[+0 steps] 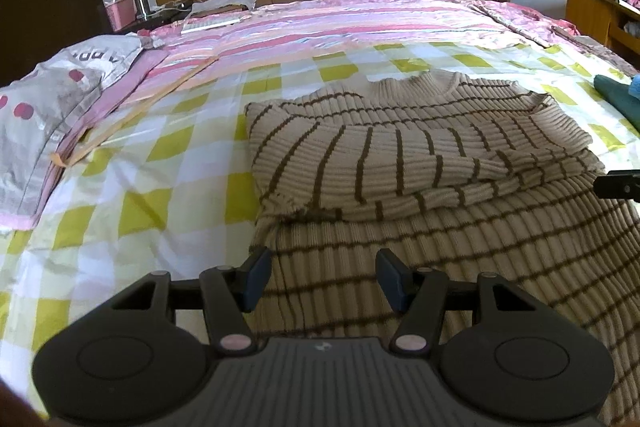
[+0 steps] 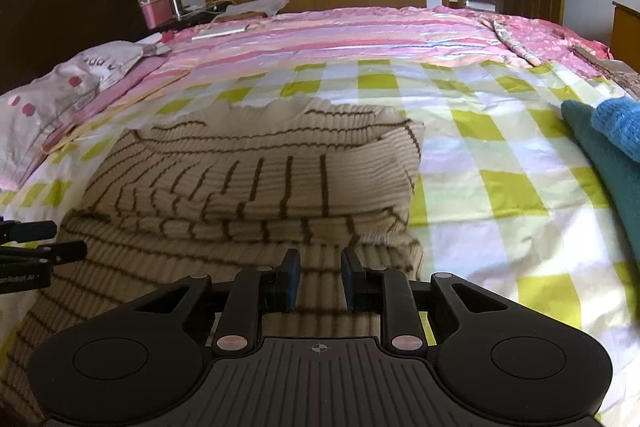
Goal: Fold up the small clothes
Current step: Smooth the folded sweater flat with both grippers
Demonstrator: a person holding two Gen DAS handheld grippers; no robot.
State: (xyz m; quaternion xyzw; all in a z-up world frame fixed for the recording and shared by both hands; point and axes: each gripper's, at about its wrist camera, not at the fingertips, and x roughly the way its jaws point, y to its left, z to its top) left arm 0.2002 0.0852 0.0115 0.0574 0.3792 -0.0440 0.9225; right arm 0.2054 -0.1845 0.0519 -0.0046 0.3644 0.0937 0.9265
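A beige ribbed sweater [image 1: 400,155] with thin brown stripes lies flat on the yellow-and-white checked sheet [image 1: 160,155], collar at the far end and both sleeves folded across its chest. My left gripper [image 1: 323,267] hovers open over the sweater's near left part, with nothing between its pads. In the right wrist view the sweater [image 2: 256,179] fills the middle left. My right gripper [image 2: 319,275] stands over its near right edge with a narrow gap between the pads and no cloth pinched. Each gripper shows at the edge of the other's view: the right gripper [image 1: 618,183] and the left gripper [image 2: 32,247].
A dark green garment [image 2: 600,155] with a blue knit piece [image 2: 620,123] on it lies at the right of the bed. A spotted pillow [image 1: 52,107] lies at the left by the dark headboard. A pink striped quilt [image 1: 320,23] covers the far half. A nightstand holds a steel flask [image 1: 140,1].
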